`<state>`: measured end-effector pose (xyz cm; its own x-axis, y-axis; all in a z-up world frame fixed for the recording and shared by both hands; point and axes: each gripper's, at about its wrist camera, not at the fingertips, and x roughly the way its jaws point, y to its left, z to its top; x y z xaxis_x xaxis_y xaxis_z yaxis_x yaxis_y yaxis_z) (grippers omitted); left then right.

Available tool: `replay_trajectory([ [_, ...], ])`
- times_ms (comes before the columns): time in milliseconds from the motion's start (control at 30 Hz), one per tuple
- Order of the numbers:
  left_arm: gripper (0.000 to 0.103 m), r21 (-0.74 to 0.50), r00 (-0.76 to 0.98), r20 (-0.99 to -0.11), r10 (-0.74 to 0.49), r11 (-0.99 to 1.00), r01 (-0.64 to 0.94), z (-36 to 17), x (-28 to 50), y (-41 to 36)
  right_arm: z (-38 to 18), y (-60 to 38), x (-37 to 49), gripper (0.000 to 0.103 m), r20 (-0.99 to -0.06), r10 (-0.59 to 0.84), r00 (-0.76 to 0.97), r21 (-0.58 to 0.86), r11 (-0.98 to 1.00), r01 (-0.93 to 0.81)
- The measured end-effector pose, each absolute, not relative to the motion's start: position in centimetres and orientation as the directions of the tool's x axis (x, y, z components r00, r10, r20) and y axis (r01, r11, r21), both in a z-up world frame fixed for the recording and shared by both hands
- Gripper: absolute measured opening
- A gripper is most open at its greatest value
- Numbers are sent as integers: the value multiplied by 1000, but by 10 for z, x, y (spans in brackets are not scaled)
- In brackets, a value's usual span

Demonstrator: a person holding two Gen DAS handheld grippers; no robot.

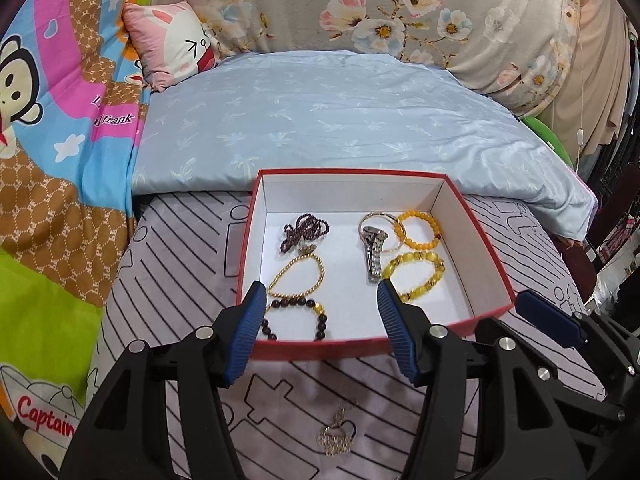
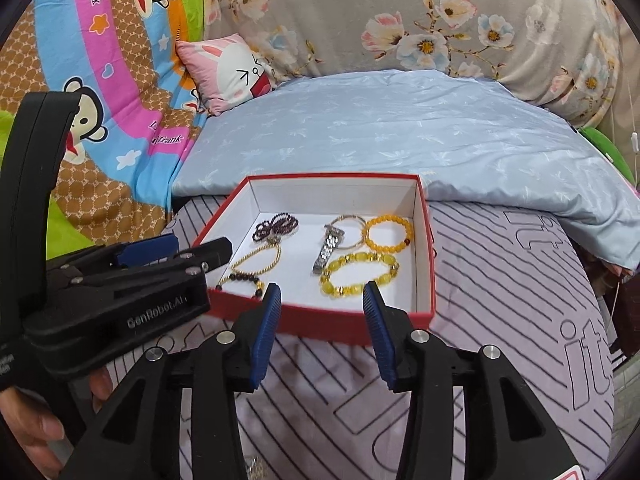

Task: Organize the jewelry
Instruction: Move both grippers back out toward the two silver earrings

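A red box [image 1: 362, 346] with a white inside sits on the striped bed cover; it also shows in the right wrist view [image 2: 344, 320]. Inside lie a dark purple bead necklace [image 1: 304, 230], a gold chain bracelet [image 1: 298, 278], a dark bead bracelet [image 1: 296, 318], a silver watch [image 1: 374, 254], an orange bead bracelet [image 1: 420, 228] and a yellow bead bracelet [image 1: 414, 274]. A thin gold necklace [image 1: 336, 432] lies on the cover in front of the box, below my left gripper [image 1: 322, 296]. My left gripper is open and empty. My right gripper [image 2: 322, 294] is open and empty at the box's near wall.
A folded light blue quilt [image 1: 320, 120] lies behind the box. A pink rabbit pillow [image 1: 176, 48] and a cartoon blanket [image 1: 52, 160] are at the left. Floral bedding [image 1: 400, 8] is at the back. The right gripper [image 1: 552, 320] shows beside the box's right corner.
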<state>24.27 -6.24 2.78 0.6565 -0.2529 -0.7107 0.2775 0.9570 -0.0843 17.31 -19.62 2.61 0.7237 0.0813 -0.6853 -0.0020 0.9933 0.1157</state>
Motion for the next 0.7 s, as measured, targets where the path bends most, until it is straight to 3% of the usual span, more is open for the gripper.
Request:
replay_trajectory([
  [700, 56, -90, 590, -784, -193, 976, 199, -21, 169, -25, -35, -169, 80, 43, -788, 140, 599, 148, 988, -35],
])
